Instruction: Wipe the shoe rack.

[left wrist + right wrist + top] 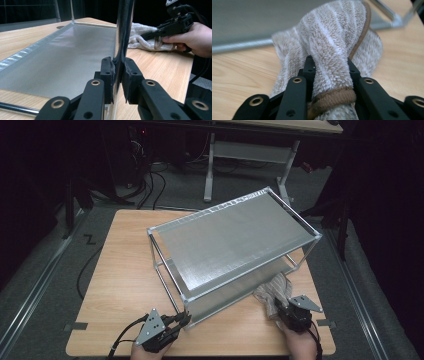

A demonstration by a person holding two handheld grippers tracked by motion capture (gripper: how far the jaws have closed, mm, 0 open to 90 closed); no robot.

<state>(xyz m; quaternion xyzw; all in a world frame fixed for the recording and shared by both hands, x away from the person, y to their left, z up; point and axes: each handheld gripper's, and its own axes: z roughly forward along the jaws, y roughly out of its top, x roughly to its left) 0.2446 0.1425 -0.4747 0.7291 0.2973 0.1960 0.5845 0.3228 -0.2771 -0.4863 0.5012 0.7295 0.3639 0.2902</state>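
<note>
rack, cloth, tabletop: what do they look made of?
Rack: looks like metal; the post in the left gripper is mirror-bright, chrome-like, and the shelves are dull grey with a fine texture, possibly mesh or brushed sheet.
Cloth: terry towelling, looped beige-and-white pile with a brown bound edge, clamped in the right gripper.
Tabletop: light wood grain, smooth and matte, probably laminate.

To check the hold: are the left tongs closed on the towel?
No, the left tongs clamp the rack's metal post.
</note>
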